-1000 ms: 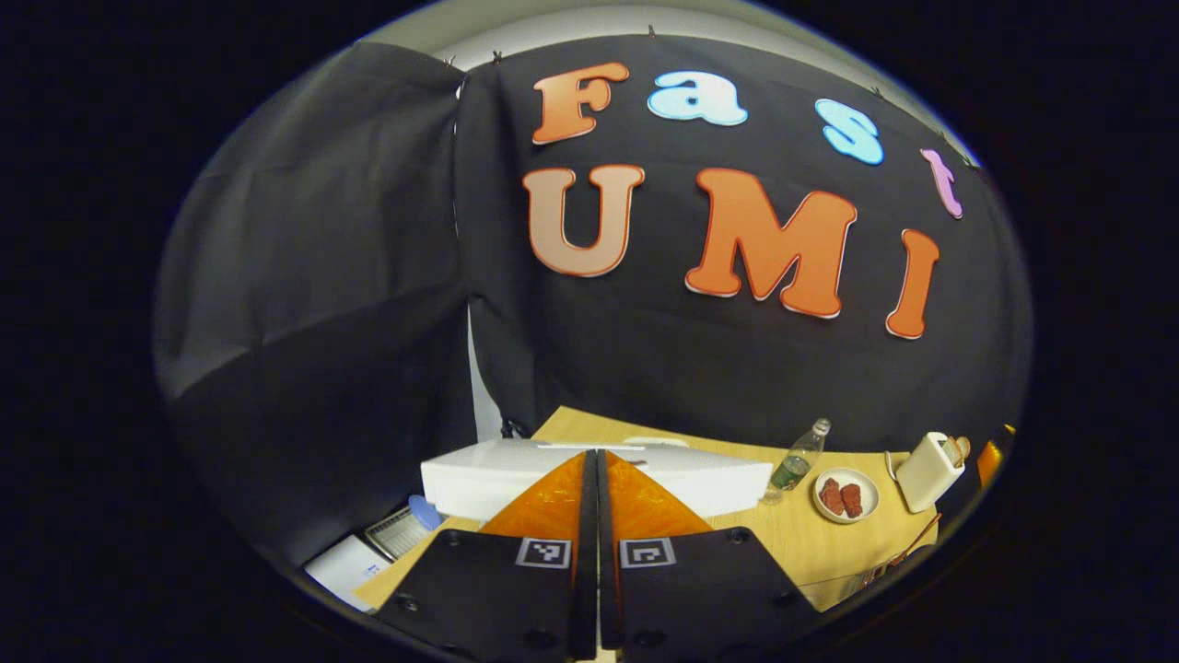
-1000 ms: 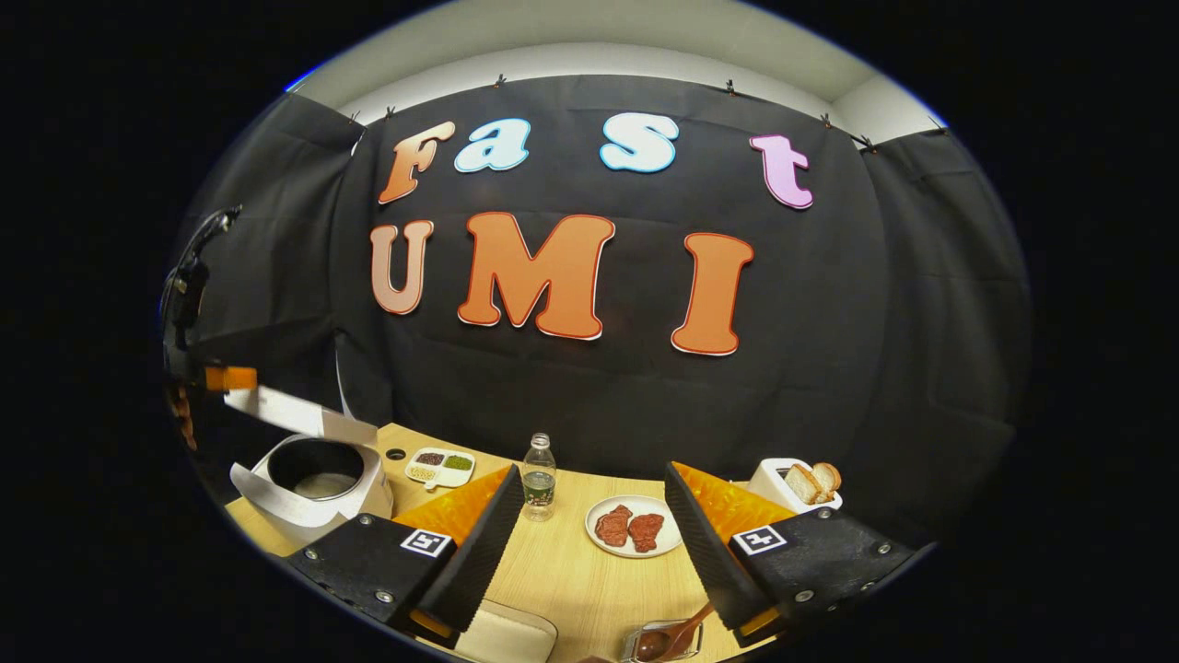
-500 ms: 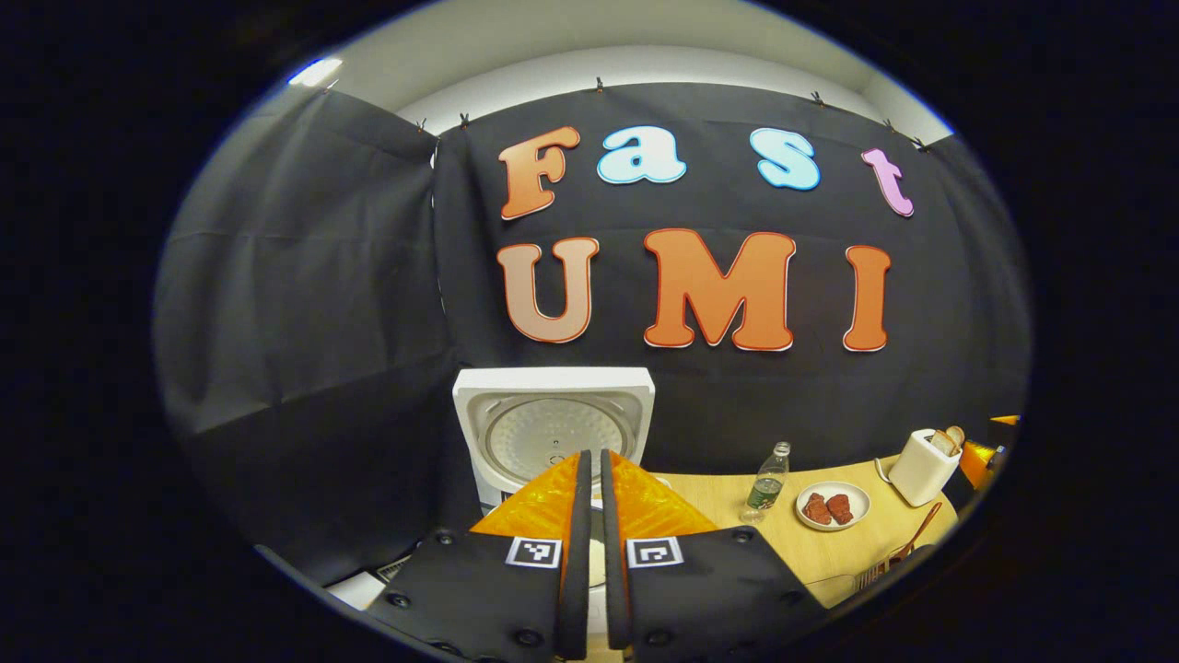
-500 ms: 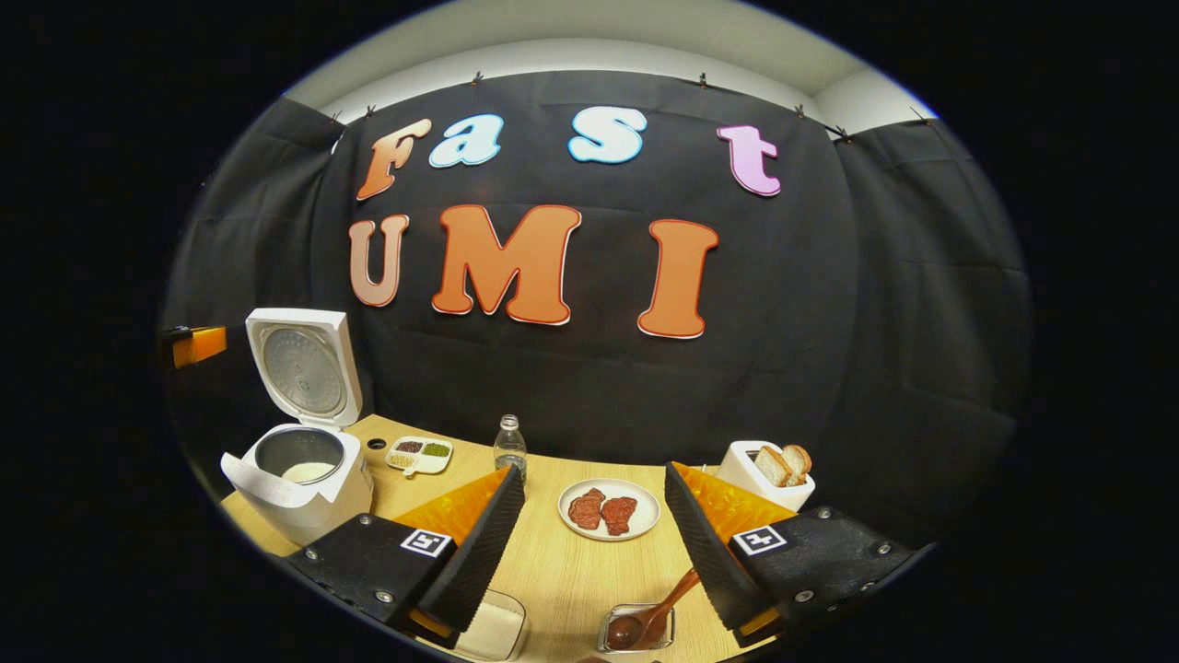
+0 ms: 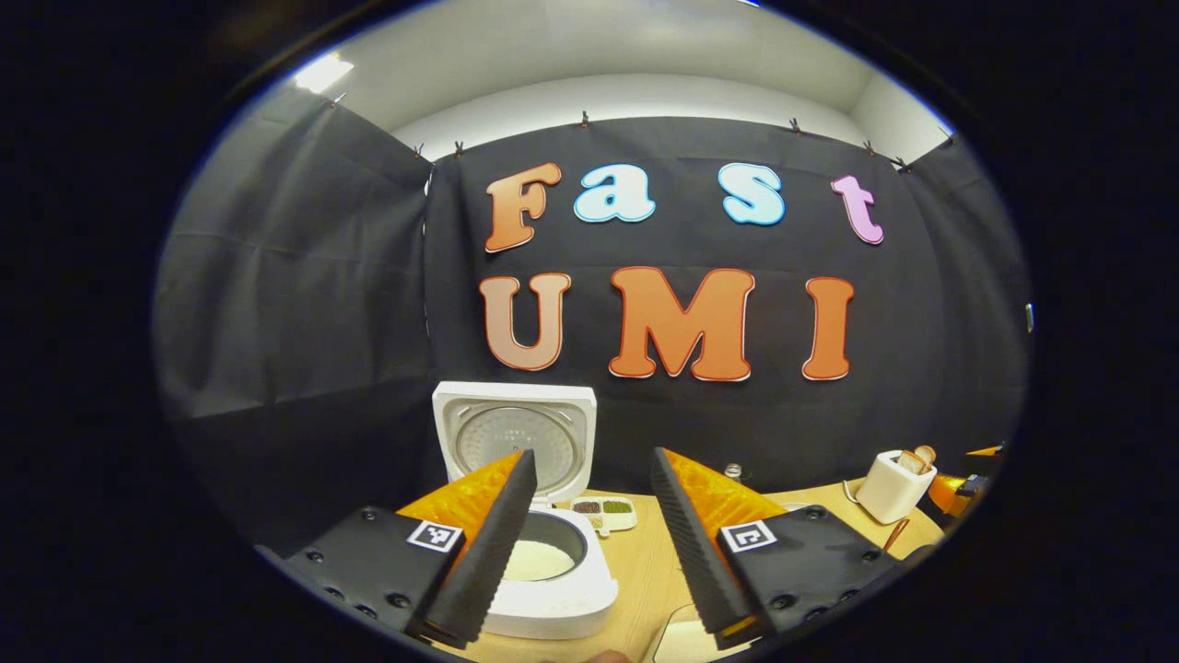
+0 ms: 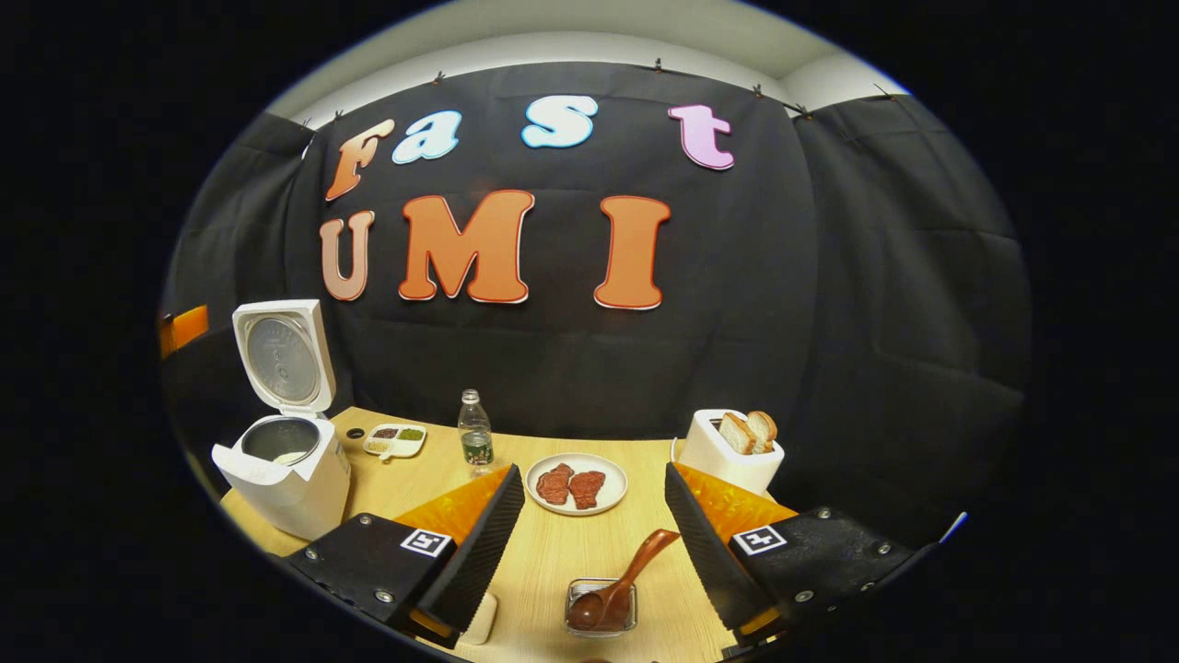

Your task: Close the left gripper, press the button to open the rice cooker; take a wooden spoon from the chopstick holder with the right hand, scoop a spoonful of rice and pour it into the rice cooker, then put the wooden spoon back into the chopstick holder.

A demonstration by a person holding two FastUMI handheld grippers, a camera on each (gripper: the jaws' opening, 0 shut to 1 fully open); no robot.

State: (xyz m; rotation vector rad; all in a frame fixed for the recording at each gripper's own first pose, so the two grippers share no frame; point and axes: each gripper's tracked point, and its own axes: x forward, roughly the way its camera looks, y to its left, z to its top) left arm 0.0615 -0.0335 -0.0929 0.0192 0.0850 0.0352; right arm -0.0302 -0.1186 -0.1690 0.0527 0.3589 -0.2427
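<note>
Wooden spoon (image 6: pixel 619 586) untouched; right hand-held gripper (image 6: pixel 594 529) wide, empty; left hand-held gripper (image 5: pixel 589 511) wide, empty.

Bare table (image 6: pixel 553 562) between plate (image 6: pixel 615 485) and spoon (image 6: pixel 636 564); toaster (image 6: pixel 723 456) right, bottle (image 6: pixel 475 431) left, cooker lid (image 6: pixel 279 354) upright

A water bottle (image 6: pixel 475 431), plate of meat (image 6: pixel 575 483), toaster (image 6: pixel 731 452) and divided dish (image 6: pixel 394 439) stand on the table (image 6: pixel 543 571)

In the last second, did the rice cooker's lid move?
Yes. The lid swung up from nearly flat over the rice cooker to standing upright against the booth wall, leaving the pot open.
</note>
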